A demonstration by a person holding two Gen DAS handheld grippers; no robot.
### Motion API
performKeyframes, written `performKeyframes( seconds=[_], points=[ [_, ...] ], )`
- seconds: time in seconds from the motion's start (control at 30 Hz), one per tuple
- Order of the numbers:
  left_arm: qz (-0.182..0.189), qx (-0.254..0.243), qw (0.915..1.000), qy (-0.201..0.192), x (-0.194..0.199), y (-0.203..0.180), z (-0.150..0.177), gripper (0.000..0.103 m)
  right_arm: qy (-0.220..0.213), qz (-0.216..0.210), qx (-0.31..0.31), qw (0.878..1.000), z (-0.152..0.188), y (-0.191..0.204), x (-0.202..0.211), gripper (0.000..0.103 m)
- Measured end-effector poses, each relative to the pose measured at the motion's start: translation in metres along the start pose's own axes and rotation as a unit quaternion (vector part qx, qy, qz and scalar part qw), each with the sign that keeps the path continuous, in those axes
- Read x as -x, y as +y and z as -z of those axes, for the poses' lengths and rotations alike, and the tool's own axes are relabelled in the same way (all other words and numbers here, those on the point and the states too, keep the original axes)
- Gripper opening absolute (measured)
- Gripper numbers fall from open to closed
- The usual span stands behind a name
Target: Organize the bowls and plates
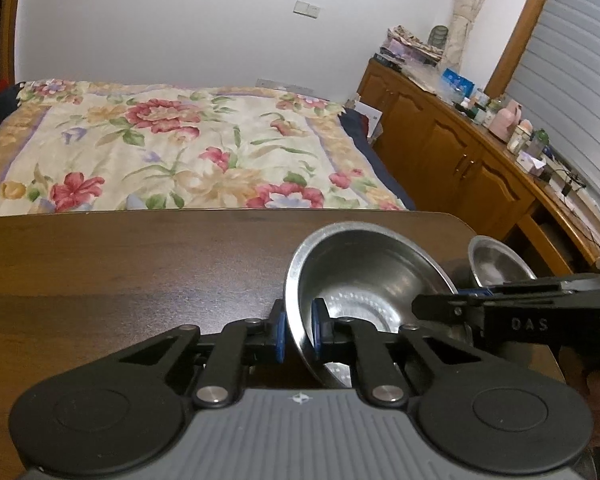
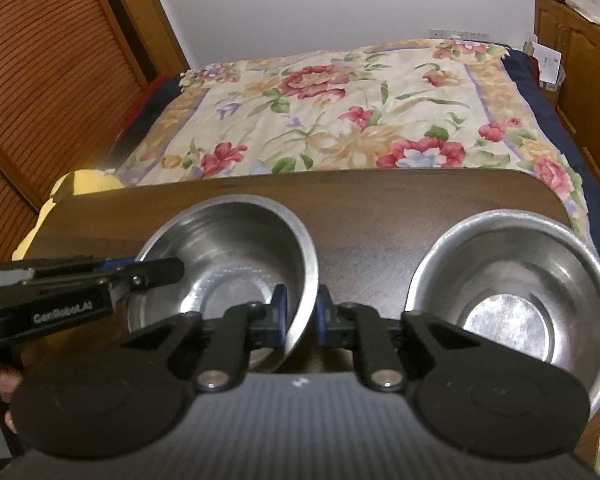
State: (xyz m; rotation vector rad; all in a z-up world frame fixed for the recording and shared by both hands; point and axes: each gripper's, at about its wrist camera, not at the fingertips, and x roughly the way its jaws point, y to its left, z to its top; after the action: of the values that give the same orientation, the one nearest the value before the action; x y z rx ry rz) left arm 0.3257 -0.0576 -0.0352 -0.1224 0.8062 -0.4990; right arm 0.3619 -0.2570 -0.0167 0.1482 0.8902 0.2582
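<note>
At the bottom centre of each wrist view, our left gripper [image 1: 299, 334] and right gripper [image 2: 301, 320] have their jaws pinching opposite rims of one steel bowl [image 2: 236, 256] on the desk [image 2: 364, 216]. A second bowl [image 2: 512, 280] sits right of it, apart, with the flowered bed [image 2: 340, 112] beyond.

Beyond my dark wooden table [image 1: 140, 264] lies a floral-quilted bed [image 1: 172, 148] against a white wall [image 1: 180, 20]. Cluttered wooden cabinets [image 1: 452, 152] line the right; a slatted wooden door [image 2: 48, 72] stands far left.
</note>
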Motion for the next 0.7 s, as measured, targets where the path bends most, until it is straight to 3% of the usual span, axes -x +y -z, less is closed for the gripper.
performKeyframes(
  seconds=[0.7],
  points=[
    [0.004, -0.040, 0.9979, -0.051, 0.064, -0.039, -0.013, 0.011, -0.066, -0.020, -0.010, 0.998, -0.008, -0.005, 0.058, 0.011]
  ],
)
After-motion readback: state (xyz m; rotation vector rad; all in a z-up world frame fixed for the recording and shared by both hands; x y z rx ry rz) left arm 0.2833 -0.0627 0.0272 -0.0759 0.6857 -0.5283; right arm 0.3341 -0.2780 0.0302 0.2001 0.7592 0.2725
